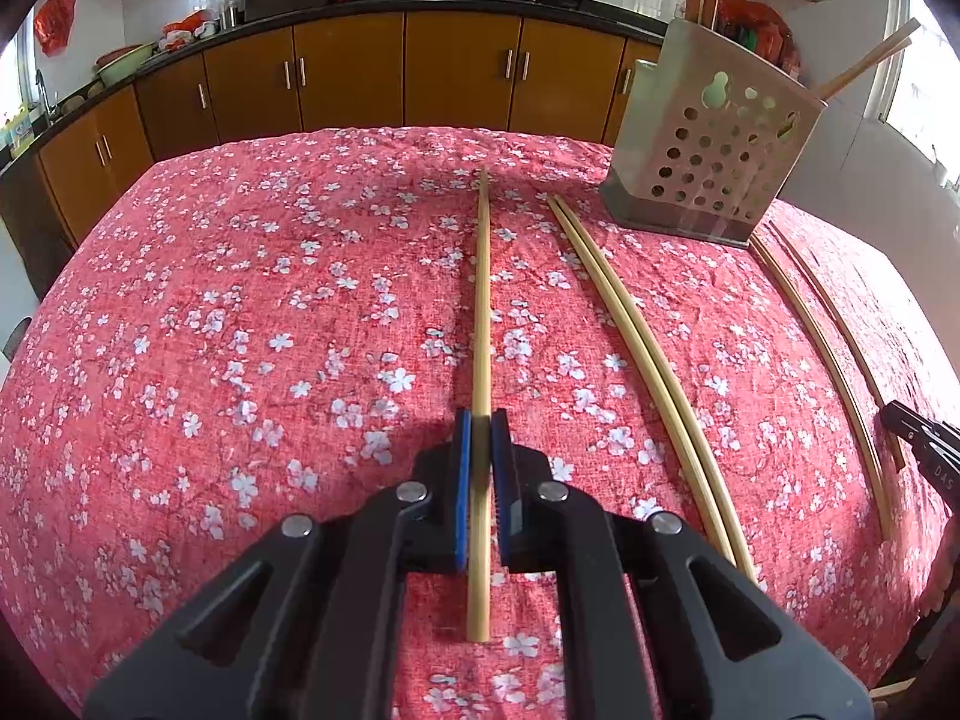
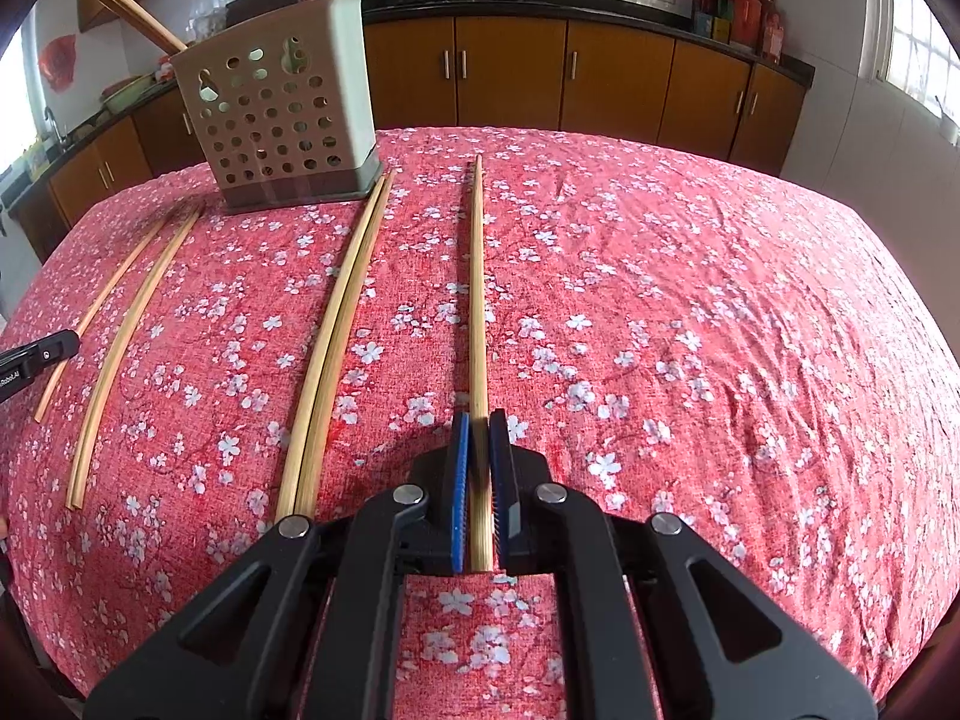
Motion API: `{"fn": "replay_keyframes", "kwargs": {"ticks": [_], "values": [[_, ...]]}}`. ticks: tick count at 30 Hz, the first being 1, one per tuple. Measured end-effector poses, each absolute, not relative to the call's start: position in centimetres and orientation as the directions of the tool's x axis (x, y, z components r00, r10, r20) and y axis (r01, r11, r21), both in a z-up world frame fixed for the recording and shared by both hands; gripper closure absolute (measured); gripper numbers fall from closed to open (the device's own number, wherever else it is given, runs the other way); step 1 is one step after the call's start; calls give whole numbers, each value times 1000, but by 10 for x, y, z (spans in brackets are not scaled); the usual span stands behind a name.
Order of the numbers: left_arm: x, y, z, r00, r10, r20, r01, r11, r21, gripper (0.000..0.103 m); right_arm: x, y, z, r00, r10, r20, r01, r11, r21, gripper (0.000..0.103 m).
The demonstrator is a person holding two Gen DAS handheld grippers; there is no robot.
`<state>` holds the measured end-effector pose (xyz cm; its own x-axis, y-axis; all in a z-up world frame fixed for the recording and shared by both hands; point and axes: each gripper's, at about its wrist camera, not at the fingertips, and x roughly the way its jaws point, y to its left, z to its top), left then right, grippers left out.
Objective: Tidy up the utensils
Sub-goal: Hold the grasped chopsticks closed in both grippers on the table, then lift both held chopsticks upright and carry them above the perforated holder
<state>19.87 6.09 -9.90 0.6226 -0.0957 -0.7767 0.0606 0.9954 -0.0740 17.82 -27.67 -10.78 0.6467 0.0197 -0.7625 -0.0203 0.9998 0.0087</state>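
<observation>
I have both claws working at once. In the left wrist view my left gripper [image 1: 480,420] sits at bottom centre, its blue pads pinched on a single pale bamboo chopstick [image 1: 482,300] that runs straight up the frame over the red floral tablecloth [image 1: 240,330]. The right gripper [image 2: 478,420] is likewise clamped on its own single bamboo chopstick [image 2: 477,288], low near the butt end, I judge so the tip leads. Between them lies a tight pair of bamboo chopsticks [image 2: 342,324], left lying for later. The perforated beige utensil holder [image 2: 276,120] stands upright at upper left of the right view (a few chopsticks already lean out of it), near enough for both claws to reach.
</observation>
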Motion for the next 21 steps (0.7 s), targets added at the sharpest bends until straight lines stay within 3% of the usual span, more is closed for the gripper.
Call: {"fn": "replay_keyframes", "kwargs": {"ticks": [6, 11, 21], "values": [[199, 58, -98, 624, -87, -776, 68, 996, -57, 95, 177, -277, -107, 653, 21, -757, -16, 1000, 13, 96], [190, 62, -89, 647, -67, -760, 55, 998, -42, 95, 162, -284, -80, 736, 30, -676, -3, 999, 41, 96], [165, 71, -24, 796, -74, -600, 45, 997, -63, 95, 141, -288, -27, 865, 34, -500, -4, 998, 60, 96]]}}
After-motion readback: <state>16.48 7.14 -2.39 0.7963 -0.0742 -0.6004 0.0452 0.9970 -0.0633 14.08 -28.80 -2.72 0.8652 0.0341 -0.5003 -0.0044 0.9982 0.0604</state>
